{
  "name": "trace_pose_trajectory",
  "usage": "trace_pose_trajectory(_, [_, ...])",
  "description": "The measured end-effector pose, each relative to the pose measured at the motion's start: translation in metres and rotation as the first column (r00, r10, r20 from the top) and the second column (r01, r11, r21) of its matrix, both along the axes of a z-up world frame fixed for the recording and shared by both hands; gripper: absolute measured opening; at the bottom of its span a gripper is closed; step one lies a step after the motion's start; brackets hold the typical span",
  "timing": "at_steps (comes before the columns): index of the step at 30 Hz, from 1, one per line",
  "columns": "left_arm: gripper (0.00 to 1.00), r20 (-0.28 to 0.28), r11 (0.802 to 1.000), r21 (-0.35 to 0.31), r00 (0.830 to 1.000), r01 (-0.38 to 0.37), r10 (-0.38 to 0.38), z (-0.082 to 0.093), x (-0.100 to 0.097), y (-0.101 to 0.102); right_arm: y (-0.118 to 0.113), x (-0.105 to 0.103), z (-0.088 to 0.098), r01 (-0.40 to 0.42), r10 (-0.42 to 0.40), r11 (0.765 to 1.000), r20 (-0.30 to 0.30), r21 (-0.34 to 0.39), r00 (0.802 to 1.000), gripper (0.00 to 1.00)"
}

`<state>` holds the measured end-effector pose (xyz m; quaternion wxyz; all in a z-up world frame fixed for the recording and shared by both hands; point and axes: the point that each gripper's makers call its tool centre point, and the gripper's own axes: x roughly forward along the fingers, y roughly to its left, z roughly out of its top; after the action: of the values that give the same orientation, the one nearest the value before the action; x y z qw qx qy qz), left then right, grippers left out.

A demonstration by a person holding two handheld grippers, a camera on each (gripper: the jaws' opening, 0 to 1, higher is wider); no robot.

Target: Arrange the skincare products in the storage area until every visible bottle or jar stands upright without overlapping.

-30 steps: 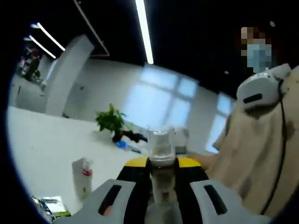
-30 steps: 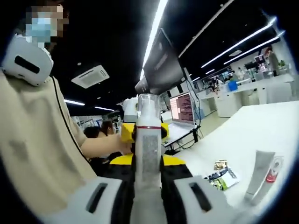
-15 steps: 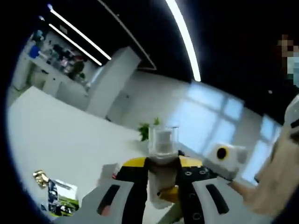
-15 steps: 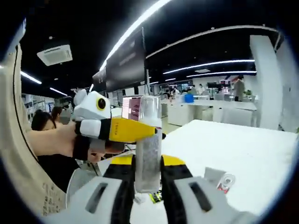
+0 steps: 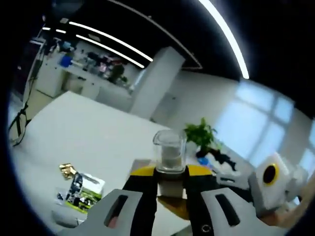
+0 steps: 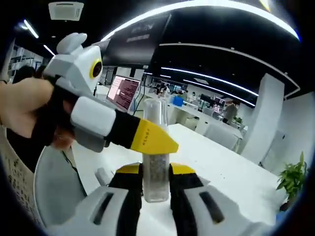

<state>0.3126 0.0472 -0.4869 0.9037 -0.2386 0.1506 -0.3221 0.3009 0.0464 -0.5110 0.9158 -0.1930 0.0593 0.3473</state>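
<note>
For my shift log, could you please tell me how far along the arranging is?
Nothing looks placed yet. In hand: the left gripper holds a clear-capped bottle; the right gripper holds a tall clear bottle. Both must be stood upright on the white table.

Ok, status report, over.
Left gripper shut on a bottle. Right gripper shut on a tall bottle. Both held above the white table.

A small clear-capped jar (image 5: 170, 155) sits upright, clamped between yellow-tipped jaws above the white table. A tall clear bottle (image 6: 156, 157) with speckled contents stands upright between the other jaws.
</note>
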Motion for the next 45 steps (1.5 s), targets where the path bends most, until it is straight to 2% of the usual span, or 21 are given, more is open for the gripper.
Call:
trace_pose_trajectory(2, [0.17, 0.001, 1.0, -0.016, 1.0, 0.025, -0.025, 0.002, -0.002, 0.001, 0.002, -0.004, 0.004, -0.041, 0.042, 0.997, -0.023, 0.064, 0.999, 0.2])
trace_pose_trajectory(4, [0.17, 0.032, 0.997, -0.006, 0.996, 0.083, -0.083, 0.005, -0.007, 0.0, 0.005, -0.013, 0.003, -0.137, 0.142, 0.986, -0.047, 0.094, 0.989, 0.21])
trace_pose_trajectory(7, [0.17, 0.088, 0.975, -0.016, 0.971, 0.223, -0.22, 0.017, -0.021, -0.011, -0.001, -0.021, 0.011, -0.179, 0.207, 0.953, -0.092, 0.246, 0.974, 0.22])
trace_pose_trajectory(8, [0.17, 0.124, 0.955, 0.0, 0.948, 0.296, -0.293, 0.022, -0.029, -0.016, -0.006, -0.026, 0.012, -0.191, 0.24, 0.935, -0.135, 0.3, 0.961, 0.22])
trace_pose_trajectory(12, [0.17, 0.209, 0.894, 0.015, 0.873, 0.449, -0.441, 0.035, -0.05, -0.029, -0.008, -0.041, 0.021, -0.302, 0.36, 0.897, -0.138, 0.322, 0.923, 0.24])
trace_pose_trajectory(13, [0.17, 0.227, 0.889, 0.024, 0.863, 0.458, -0.451, 0.037, -0.051, -0.029, -0.007, -0.047, 0.023, -0.344, 0.403, 0.883, -0.138, 0.319, 0.905, 0.24])
trace_pose_trajectory(14, [0.17, 0.231, 0.869, 0.041, 0.841, 0.494, -0.489, 0.037, -0.056, -0.03, -0.01, -0.046, 0.024, -0.35, 0.408, 0.883, -0.142, 0.313, 0.902, 0.24])
trace_pose_trajectory(15, [0.17, 0.244, 0.86, 0.044, 0.83, 0.508, -0.502, 0.039, -0.058, -0.031, -0.009, -0.05, 0.026, -0.383, 0.443, 0.868, -0.144, 0.315, 0.885, 0.24])
trace_pose_trajectory(20, [0.17, 0.286, 0.779, 0.063, 0.736, 0.624, -0.614, 0.046, -0.065, -0.026, -0.007, -0.063, 0.037, -0.457, 0.538, 0.814, -0.168, 0.358, 0.826, 0.23])
trace_pose_trajectory(22, [0.17, 0.299, 0.764, 0.077, 0.716, 0.641, -0.631, 0.048, -0.066, -0.026, -0.003, -0.069, 0.039, -0.488, 0.561, 0.804, -0.161, 0.34, 0.812, 0.23])
trace_pose_trajectory(23, [0.17, 0.303, 0.745, 0.077, 0.696, 0.663, -0.651, 0.05, -0.069, -0.026, -0.001, -0.071, 0.039, -0.498, 0.571, 0.798, -0.163, 0.339, 0.804, 0.22])
trace_pose_trajectory(26, [0.17, 0.327, 0.722, 0.078, 0.667, 0.688, -0.67, 0.053, -0.073, -0.025, 0.003, -0.075, 0.044, -0.483, 0.582, 0.779, -0.175, 0.4, 0.794, 0.22])
trace_pose_trajectory(29, [0.17, 0.333, 0.721, 0.08, 0.664, 0.688, -0.67, 0.055, -0.069, -0.024, 0.003, -0.071, 0.047, -0.473, 0.556, 0.791, -0.132, 0.387, 0.821, 0.21])
trace_pose_trajectory(31, [0.17, 0.334, 0.726, 0.113, 0.662, 0.679, -0.671, 0.052, -0.068, -0.026, 0.003, -0.067, 0.043, -0.447, 0.521, 0.819, -0.139, 0.36, 0.843, 0.21])
trace_pose_trajectory(33, [0.18, 0.329, 0.738, 0.135, 0.673, 0.661, -0.663, 0.048, -0.064, -0.029, 0.001, -0.061, 0.039, -0.423, 0.485, 0.842, -0.127, 0.335, 0.865, 0.2])
trace_pose_trajectory(37, [0.19, 0.28, 0.807, 0.113, 0.761, 0.579, -0.585, 0.039, -0.044, -0.03, -0.009, -0.038, 0.033, -0.312, 0.359, 0.901, -0.114, 0.3, 0.926, 0.2])
trace_pose_trajectory(38, [0.19, 0.265, 0.836, 0.116, 0.794, 0.537, -0.547, 0.036, -0.035, -0.03, -0.011, -0.033, 0.031, -0.279, 0.324, 0.914, -0.115, 0.294, 0.939, 0.2])
trace_pose_trajectory(39, [0.2, 0.256, 0.852, 0.114, 0.814, 0.511, -0.522, 0.034, -0.03, -0.03, -0.014, -0.024, 0.028, -0.231, 0.271, 0.929, -0.11, 0.288, 0.956, 0.2])
trace_pose_trajectory(42, [0.2, 0.203, 0.9, 0.128, 0.878, 0.416, -0.434, 0.023, -0.013, -0.032, -0.02, -0.008, 0.018, -0.119, 0.148, 0.964, -0.107, 0.239, 0.983, 0.2])
trace_pose_trajectory(44, [0.2, 0.207, 0.907, 0.135, 0.884, 0.398, -0.419, 0.021, -0.009, -0.033, -0.022, 0.0, 0.015, -0.059, 0.074, 0.98, -0.07, 0.188, 0.995, 0.2])
trace_pose_trajectory(45, [0.2, 0.2, 0.923, 0.106, 0.901, 0.37, -0.384, 0.023, -0.004, -0.032, -0.022, 0.003, 0.015, -0.037, 0.049, 0.981, -0.059, 0.192, 0.997, 0.21])
